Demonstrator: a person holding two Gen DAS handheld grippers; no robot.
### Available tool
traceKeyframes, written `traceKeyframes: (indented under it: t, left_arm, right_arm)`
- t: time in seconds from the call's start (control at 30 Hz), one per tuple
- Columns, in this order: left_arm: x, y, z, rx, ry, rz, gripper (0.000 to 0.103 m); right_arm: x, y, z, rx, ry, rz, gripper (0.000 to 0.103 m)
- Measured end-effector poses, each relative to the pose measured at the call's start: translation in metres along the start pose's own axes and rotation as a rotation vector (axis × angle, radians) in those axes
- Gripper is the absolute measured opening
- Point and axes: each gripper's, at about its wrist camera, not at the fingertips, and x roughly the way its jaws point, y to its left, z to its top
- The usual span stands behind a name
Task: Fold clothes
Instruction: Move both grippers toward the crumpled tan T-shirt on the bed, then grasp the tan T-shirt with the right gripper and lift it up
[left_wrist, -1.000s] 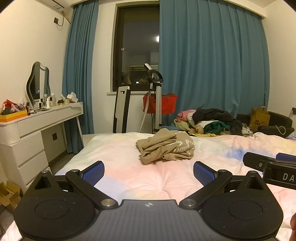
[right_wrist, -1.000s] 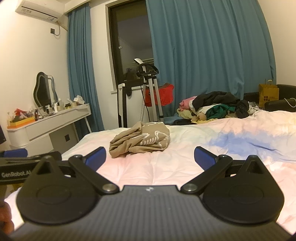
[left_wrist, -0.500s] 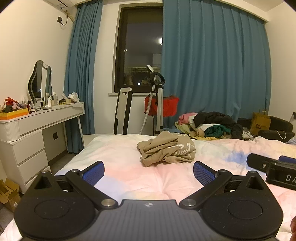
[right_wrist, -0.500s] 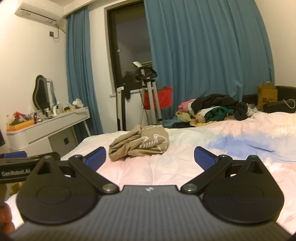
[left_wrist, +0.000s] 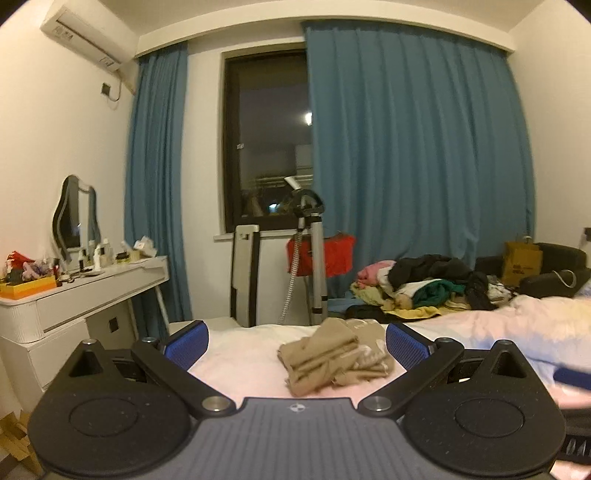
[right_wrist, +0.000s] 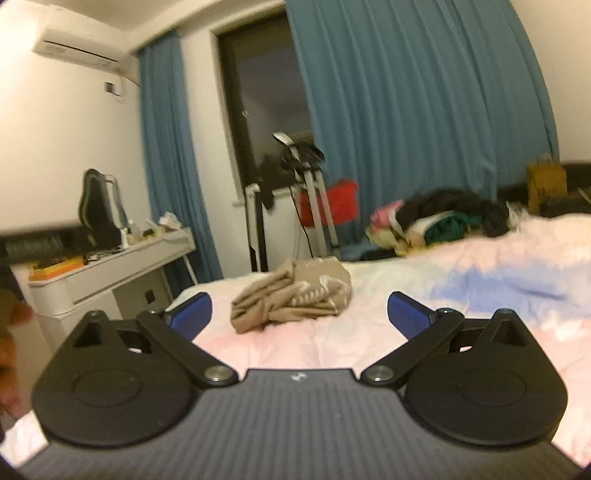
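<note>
Dim, warm indoor light, yellowish cast on white walls. Night outside dark rectangular window (left_wrist: 269, 140), small bright glint in glass. Strong fisheye bending at edges, black corner vignette. Left wrist view fairly sharp. Right wrist view motion-blurred throughout: long blue pleated curtains (right_wrist: 417, 110) smeared, heaped multicoloured clothes pile (right_wrist: 439, 221) soft.

tan shirt (left_wrist: 334, 354) with white print, pink-and-blue bed (right_wrist: 461, 295), blue curtains (left_wrist: 413, 166), blue pads on black fingers (left_wrist: 186, 343).
</note>
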Motion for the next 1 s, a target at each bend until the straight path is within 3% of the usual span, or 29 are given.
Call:
traceKeyframes:
  t: [0.1, 0.17, 0.37, 0.6, 0.7, 0.77, 0.93, 1.0]
  left_arm:
    - [0.028, 0.007, 0.013, -0.075, 0.022, 0.037, 0.103]
    - [0.044, 0.016, 0.009, -0.107, 0.025, 0.045, 0.103]
    - [0.099, 0.053, -0.035, -0.126, 0.131, 0.07, 0.103]
    - [0.141, 0.093, -0.069, -0.134, 0.117, 0.152, 0.103]
    - [0.156, 0.104, -0.09, -0.189, 0.109, 0.144, 0.103]
    - [0.166, 0.11, -0.104, -0.209, 0.122, 0.144, 0.103]
    - [0.192, 0.115, -0.131, -0.237, 0.167, 0.117, 0.103]
    - [0.195, 0.119, -0.137, -0.27, 0.176, 0.105, 0.103]
  right_arm:
    - [0.043, -0.009, 0.03, 0.025, 0.045, 0.012, 0.102]
    - [0.075, -0.012, 0.031, 0.021, 0.078, 0.022, 0.101]
    - [0.179, 0.016, 0.043, -0.038, 0.169, 0.057, 0.097]
    - [0.331, 0.048, 0.015, -0.062, 0.21, 0.025, 0.095]
    - [0.376, 0.054, 0.0, -0.081, 0.247, -0.047, 0.097]
    - [0.367, 0.057, 0.008, -0.102, 0.226, -0.05, 0.095]
    - [0.347, 0.062, 0.029, -0.156, 0.176, -0.057, 0.033]
    - [0.339, 0.064, 0.037, -0.177, 0.156, -0.059, 0.026]
